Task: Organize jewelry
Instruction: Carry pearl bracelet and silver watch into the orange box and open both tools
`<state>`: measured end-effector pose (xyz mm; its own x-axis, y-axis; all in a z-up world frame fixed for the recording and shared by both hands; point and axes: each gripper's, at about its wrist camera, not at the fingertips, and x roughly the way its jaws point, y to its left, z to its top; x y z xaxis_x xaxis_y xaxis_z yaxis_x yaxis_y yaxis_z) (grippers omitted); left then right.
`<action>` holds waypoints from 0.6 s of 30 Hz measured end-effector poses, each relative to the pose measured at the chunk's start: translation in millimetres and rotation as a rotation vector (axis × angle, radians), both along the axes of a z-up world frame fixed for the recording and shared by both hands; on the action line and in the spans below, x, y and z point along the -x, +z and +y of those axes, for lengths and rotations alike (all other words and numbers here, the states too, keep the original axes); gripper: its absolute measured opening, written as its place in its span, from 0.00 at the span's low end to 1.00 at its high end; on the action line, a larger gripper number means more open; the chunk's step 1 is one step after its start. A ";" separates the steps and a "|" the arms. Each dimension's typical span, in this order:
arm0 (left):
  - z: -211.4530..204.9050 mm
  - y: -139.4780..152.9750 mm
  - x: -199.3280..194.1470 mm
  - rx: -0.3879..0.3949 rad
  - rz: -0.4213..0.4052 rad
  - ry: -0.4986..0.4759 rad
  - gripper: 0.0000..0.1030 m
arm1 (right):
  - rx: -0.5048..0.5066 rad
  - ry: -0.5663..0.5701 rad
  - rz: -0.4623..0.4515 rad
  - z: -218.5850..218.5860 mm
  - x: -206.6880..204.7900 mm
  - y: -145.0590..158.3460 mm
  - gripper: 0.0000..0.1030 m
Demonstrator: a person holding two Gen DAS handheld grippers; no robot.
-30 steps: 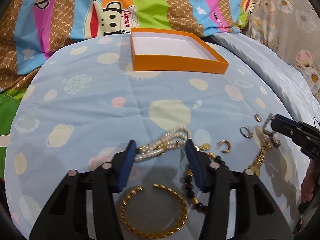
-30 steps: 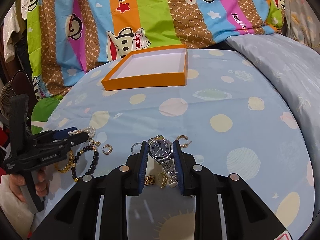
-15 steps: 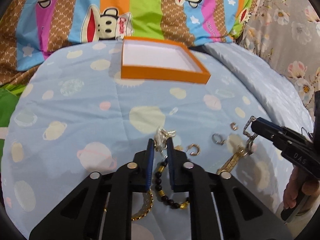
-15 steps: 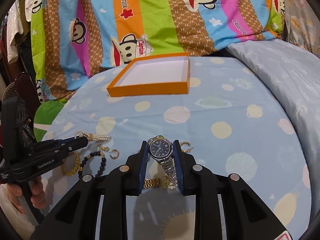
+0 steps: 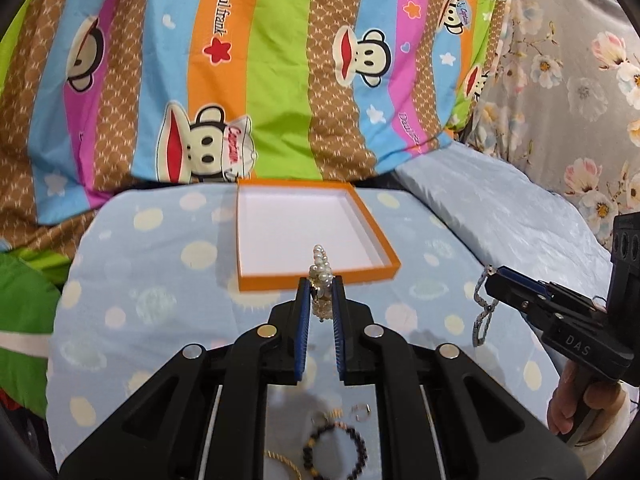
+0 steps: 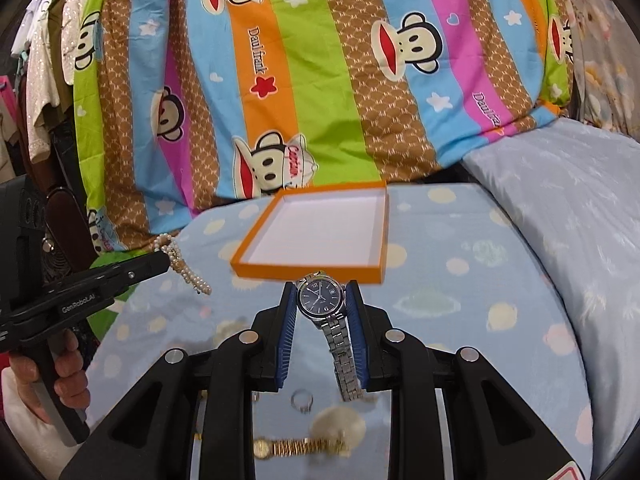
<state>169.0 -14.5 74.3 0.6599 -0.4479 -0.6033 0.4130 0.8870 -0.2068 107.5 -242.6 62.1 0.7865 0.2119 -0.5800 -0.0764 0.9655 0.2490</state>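
An orange box (image 5: 312,280) with a white inside lies open on the blue spotted bedspread; it also shows in the right wrist view (image 6: 304,271). My left gripper (image 5: 320,292) is shut on a pearl bracelet (image 5: 321,276) and holds it in the air just short of the box's near wall. The bracelet hangs from it in the right wrist view (image 6: 180,260). My right gripper (image 6: 322,300) is shut on a silver watch with a blue dial (image 6: 320,298), lifted near the box; its strap (image 5: 482,308) dangles in the left wrist view.
Left on the bedspread below the grippers are a black bead bracelet (image 5: 336,446), a gold chain (image 5: 280,460), a small ring (image 6: 302,400) and a gold watch (image 6: 296,446). A striped monkey-print quilt (image 5: 280,80) rises behind the box. A grey-blue pillow (image 6: 580,220) lies to the right.
Both grippers have lifted off the bedspread and moved forward toward the box. The left one closed on the pearl bracelet and raised it; the right one raised the silver watch.
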 end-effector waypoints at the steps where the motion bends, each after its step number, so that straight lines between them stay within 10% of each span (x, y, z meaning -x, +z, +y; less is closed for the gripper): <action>1: -2.8 3.5 -9.0 -0.002 -0.010 0.002 0.10 | -0.002 0.002 -0.006 -1.8 -10.9 4.3 0.23; 9: -35.0 13.5 -96.7 -0.033 -0.040 0.003 0.10 | -0.040 0.020 0.035 -5.6 -112.6 9.6 0.23; 18: -62.5 -41.8 -188.1 -0.104 0.067 0.018 0.10 | -0.110 -0.004 0.201 -14.3 -215.2 -48.5 0.23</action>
